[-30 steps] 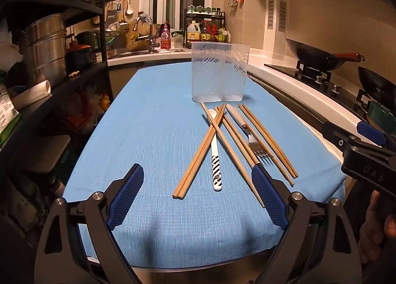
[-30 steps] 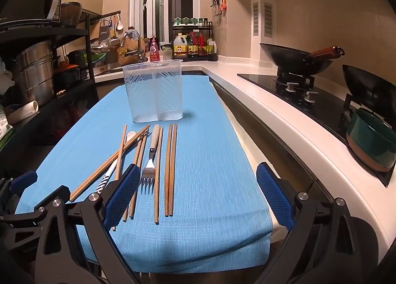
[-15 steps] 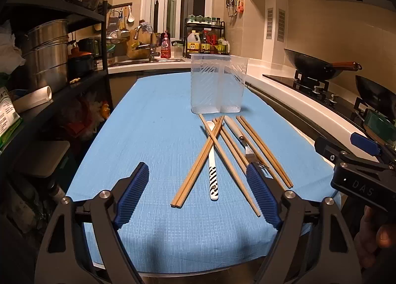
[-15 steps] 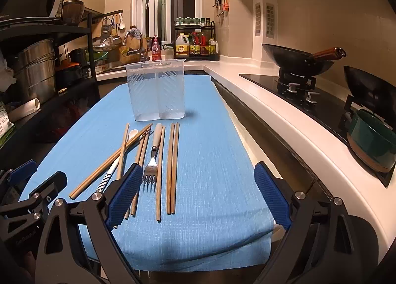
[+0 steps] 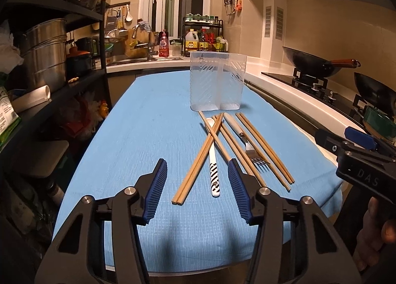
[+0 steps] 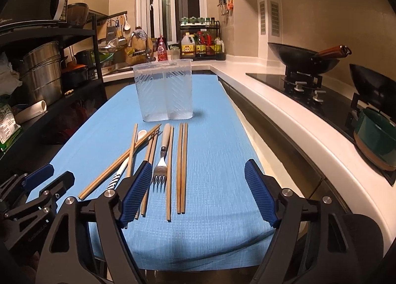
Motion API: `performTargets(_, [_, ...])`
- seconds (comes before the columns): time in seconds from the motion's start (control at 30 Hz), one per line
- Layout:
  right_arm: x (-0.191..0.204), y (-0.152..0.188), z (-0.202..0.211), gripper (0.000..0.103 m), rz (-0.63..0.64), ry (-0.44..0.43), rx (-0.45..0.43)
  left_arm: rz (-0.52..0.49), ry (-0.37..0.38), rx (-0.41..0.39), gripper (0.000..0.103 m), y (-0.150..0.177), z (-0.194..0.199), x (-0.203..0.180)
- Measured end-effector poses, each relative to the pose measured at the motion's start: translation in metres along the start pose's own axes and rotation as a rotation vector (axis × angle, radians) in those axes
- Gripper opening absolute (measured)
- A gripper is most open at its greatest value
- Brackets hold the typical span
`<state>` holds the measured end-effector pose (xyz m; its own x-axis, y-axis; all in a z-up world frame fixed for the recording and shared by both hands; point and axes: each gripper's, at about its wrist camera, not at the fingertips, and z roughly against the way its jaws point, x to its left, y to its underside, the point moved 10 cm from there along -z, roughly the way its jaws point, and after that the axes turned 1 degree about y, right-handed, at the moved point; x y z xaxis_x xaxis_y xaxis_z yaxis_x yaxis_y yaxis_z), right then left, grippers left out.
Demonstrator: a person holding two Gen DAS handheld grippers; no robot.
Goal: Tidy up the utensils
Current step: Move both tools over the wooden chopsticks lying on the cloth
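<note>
A clear two-compartment plastic holder (image 5: 217, 83) (image 6: 164, 91) stands upright on the blue cloth (image 5: 148, 120) (image 6: 217, 135). In front of it lie several wooden chopsticks (image 5: 198, 157) (image 6: 182, 165), some crossed, a white spoon with a striped handle (image 5: 213, 170) (image 6: 118, 175) and a fork with a pale handle (image 5: 245, 140) (image 6: 163, 153). My left gripper (image 5: 198, 187) is open and empty, just short of the crossed chopsticks and spoon. My right gripper (image 6: 198, 192) is open and empty, above the near ends of the chopsticks.
A black shelf rack with steel pots (image 5: 47, 61) stands on the left. A white counter with a hob and woks (image 6: 304, 61) runs along the right, with a green pot (image 6: 376, 138) near. A sink and bottles (image 5: 163, 44) are behind the holder.
My left gripper's fingers have narrowed their gap and moved forward toward the crossed chopsticks and spoon. My right gripper has edged forward slightly. The utensils have not moved.
</note>
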<state>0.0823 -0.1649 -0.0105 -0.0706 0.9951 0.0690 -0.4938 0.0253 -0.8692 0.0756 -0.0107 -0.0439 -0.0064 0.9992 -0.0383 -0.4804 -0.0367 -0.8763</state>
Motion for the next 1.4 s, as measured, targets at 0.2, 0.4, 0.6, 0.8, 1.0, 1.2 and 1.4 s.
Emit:
performTargets(0.2, [-0.001, -0.001, 0.000, 0.077, -0.003, 0.006, -0.006, -0.062, -0.018, -0.051, 0.052, -0.006, 0.009, -0.007])
performTargets(0.4, [0.001, 0.000, -0.001, 0.077, 0.014, 0.007, -0.013, -0.020, 0.000, -0.039, 0.052, -0.007, 0.005, -0.003])
performTargets(0.6, [0.001, 0.000, -0.001, 0.077, 0.019, 0.006, -0.013, -0.009, 0.011, -0.039, 0.052, -0.007, 0.006, -0.002])
performTargets(0.8, [0.004, 0.001, 0.000, 0.076, 0.026, 0.003, -0.016, -0.009, 0.007, -0.054, 0.052, -0.011, 0.009, 0.000])
performTargets(1.0, [0.003, -0.001, 0.002, 0.071, 0.015, 0.018, -0.033, 0.004, -0.004, -0.059, 0.053, -0.012, 0.009, 0.002])
performTargets(1.2, [0.002, -0.003, 0.005, 0.068, 0.002, 0.018, -0.047, 0.003, -0.036, -0.108, 0.058, -0.015, 0.010, 0.001])
performTargets(1.4, [0.006, -0.001, 0.003, 0.068, 0.023, 0.001, -0.024, -0.046, -0.027, -0.112, 0.049, -0.016, 0.011, -0.009])
